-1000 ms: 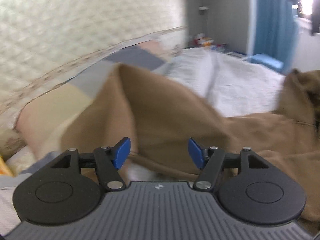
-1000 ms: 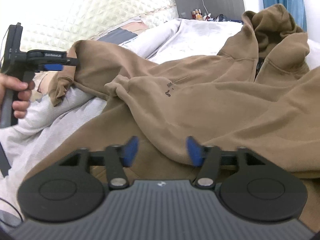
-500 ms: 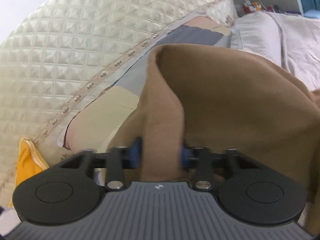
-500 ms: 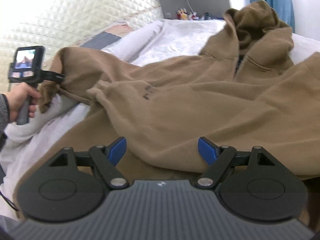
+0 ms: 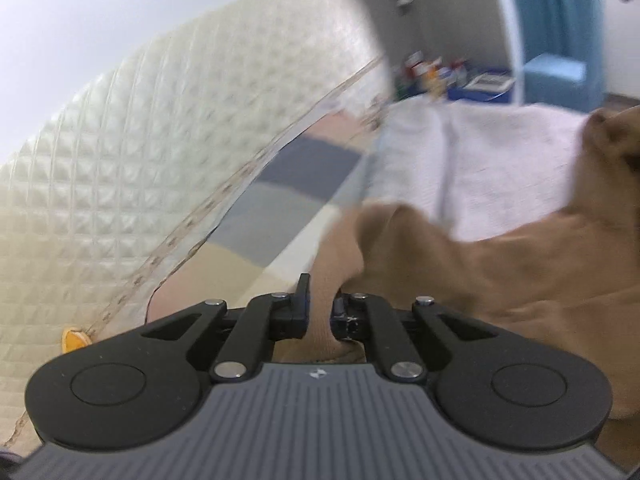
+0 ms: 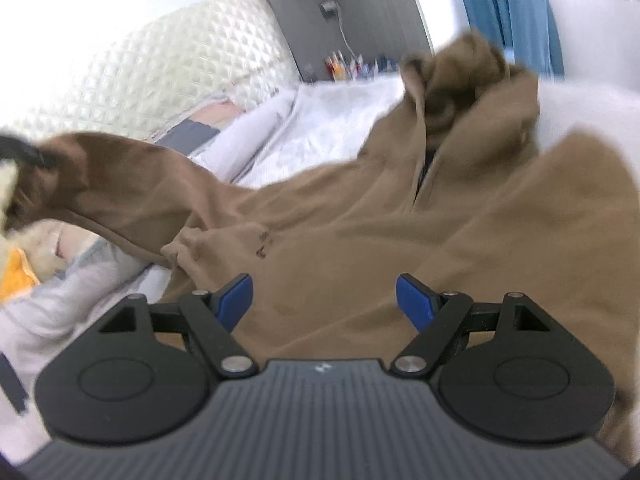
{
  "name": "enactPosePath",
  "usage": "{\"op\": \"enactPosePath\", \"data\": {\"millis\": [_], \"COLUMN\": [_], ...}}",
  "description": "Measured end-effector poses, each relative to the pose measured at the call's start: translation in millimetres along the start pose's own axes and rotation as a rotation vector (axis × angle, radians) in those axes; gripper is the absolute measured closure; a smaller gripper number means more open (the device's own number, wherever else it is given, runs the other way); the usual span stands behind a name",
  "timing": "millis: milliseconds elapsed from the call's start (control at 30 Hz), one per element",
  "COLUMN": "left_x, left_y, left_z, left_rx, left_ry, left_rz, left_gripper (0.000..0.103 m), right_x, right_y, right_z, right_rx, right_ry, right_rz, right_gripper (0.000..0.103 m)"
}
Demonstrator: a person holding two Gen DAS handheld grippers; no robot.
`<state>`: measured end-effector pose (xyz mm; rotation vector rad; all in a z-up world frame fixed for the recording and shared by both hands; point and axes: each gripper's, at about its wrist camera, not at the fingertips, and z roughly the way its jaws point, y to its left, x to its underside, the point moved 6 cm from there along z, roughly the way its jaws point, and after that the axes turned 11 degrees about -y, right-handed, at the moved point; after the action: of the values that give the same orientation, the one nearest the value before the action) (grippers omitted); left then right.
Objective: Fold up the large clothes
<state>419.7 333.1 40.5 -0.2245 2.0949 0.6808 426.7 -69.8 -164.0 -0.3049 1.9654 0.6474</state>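
Our left gripper (image 5: 319,312) is clamped on a fold of the brown hoodie (image 6: 360,216); its jaws have just been closing, and the cloth is now pinched tight between the two black fingers and rises out of them in a narrow ridge. In the right wrist view we see that same gripper only as a dark blur at the far left edge, where the sleeve (image 6: 132,172) hangs stretched from it, lifted clear of the bedding.

Our right gripper (image 6: 324,300) stands wide, its blue pads (image 6: 236,296) apart and pressing on nothing. The hoodie's body lies below and beyond them, but we cannot tell whether the pads touch the fabric.

The hoodie sprawls across the white blanket (image 6: 320,128) on the bed, rumpled, with its hood (image 6: 460,76) bunched up at the far side and small dark lettering (image 6: 262,242) on the chest. Past the lifted sleeve, a patchwork sheet (image 5: 304,168) of grey, beige and pink blocks meets the quilted cream headboard (image 5: 140,160). An orange item (image 6: 16,276) sits at the left edge, near the headboard. Further back, small bottles (image 6: 352,66) crowd a surface by the grey wall, and a blue curtain (image 6: 504,12) hangs at the right.
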Motion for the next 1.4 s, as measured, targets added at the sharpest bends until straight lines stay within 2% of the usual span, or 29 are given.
{"op": "enactPosePath", "data": {"millis": [67, 167, 267, 433, 567, 667, 800, 900, 1000, 1167, 1267, 1400], "left_x": [-14.9, -34.8, -47.4, -46.5, -29.7, 0.6, 49.5, 83.2, 104.9, 111.2, 109.8, 115.0], "left_y": [-14.9, -44.8, -88.8, -182.4, -256.5, -310.7, -373.9, -406.9, -429.3, -435.6, -422.1, -395.5], "left_z": [-36.4, -83.8, -125.5, -171.0, -182.1, -179.5, -155.5, -131.6, -105.5, -84.9, -83.1, -89.4], "left_rx": [0.06, 0.146, 0.238, 0.368, 0.449, 0.496, 0.561, 0.585, 0.587, 0.616, 0.655, 0.706], "left_ry": [-0.005, -0.019, -0.03, -0.015, 0.006, 0.036, 0.095, 0.126, 0.132, 0.119, 0.121, 0.121], "left_rz": [-0.055, -0.145, -0.224, -0.263, -0.273, -0.275, -0.323, -0.363, -0.389, -0.378, -0.378, -0.427], "left_gripper": [0.095, 0.096, 0.096, 0.096, 0.096, 0.096, 0.096, 0.096, 0.096, 0.096, 0.096, 0.095], "right_x": [-4.8, -9.0, -13.8, -22.7, -25.7, -28.8, -28.8, -20.6, -12.2, -11.3, -13.4, -16.1], "right_y": [3.6, -1.0, -10.6, -35.8, -63.4, -91.2, -129.6, -152.1, -166.5, -166.1, -152.5, -132.7], "right_z": [-13.2, -35.4, -58.9, -89.9, -101.5, -112.4, -116.7, -109.8, -106.7, -95.7, -95.3, -98.2], "right_rx": [-0.031, -0.076, -0.065, -0.04, -0.009, 0.017, 0.081, 0.131, 0.174, 0.186, 0.166, 0.158], "right_ry": [-0.018, -0.029, -0.056, -0.093, -0.113, -0.148, -0.172, -0.159, -0.184, -0.163, -0.181, -0.207], "right_rz": [-0.009, 0.042, 0.049, 0.07, 0.141, 0.214, 0.289, 0.371, 0.44, 0.431, 0.393, 0.31], "right_gripper": [0.022, 0.022, 0.022, 0.022, 0.022, 0.022, 0.022, 0.022, 0.021, 0.02, 0.02, 0.021]}}
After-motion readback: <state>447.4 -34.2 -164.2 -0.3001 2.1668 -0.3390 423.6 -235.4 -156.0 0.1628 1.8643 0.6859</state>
